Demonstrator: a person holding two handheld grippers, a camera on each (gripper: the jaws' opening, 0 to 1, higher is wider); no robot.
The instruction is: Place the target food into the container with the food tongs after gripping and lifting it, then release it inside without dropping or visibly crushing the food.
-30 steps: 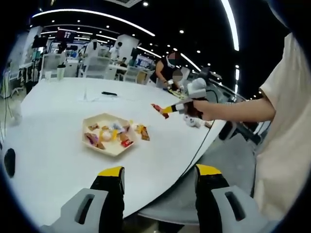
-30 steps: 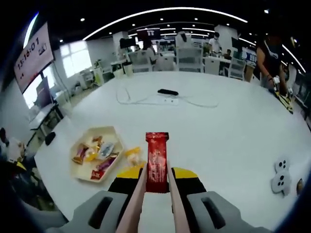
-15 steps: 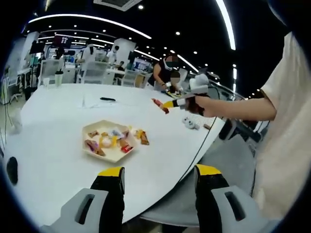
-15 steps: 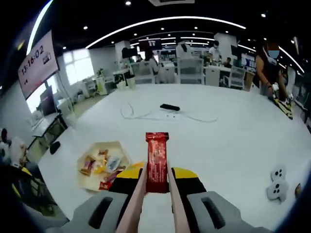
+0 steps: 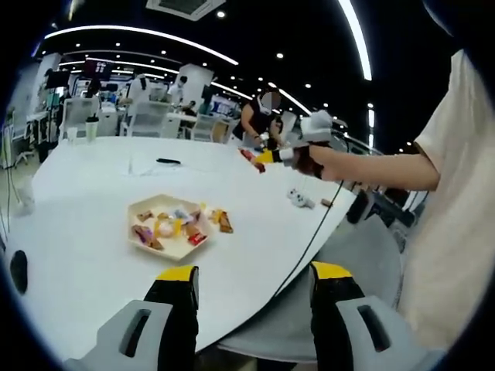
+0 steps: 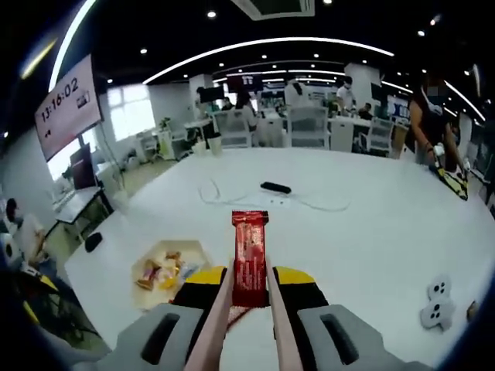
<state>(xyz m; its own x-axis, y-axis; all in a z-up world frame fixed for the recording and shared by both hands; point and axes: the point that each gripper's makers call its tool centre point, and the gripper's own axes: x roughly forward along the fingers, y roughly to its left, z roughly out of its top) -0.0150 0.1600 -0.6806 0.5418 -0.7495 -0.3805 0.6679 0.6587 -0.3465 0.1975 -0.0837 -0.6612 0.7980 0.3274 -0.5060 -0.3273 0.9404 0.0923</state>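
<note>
Tongs (image 6: 247, 297) sit pinched between the right gripper's (image 6: 249, 287) yellow-tipped jaws, their pink arms closed on a red snack bar (image 6: 249, 259) held upright, high above the white table (image 6: 363, 216). Well below and off to one side of the bar, a beige hexagonal tray (image 6: 166, 270) of wrapped snacks rests on the table. From the left gripper view, the left gripper (image 5: 251, 297) holds nothing, its jaws spread apart near the table edge, with the tray (image 5: 158, 246) farther in.

Bright ceiling light strips (image 6: 263, 42), glare on white table (image 6: 363, 209), edges warped.
</note>
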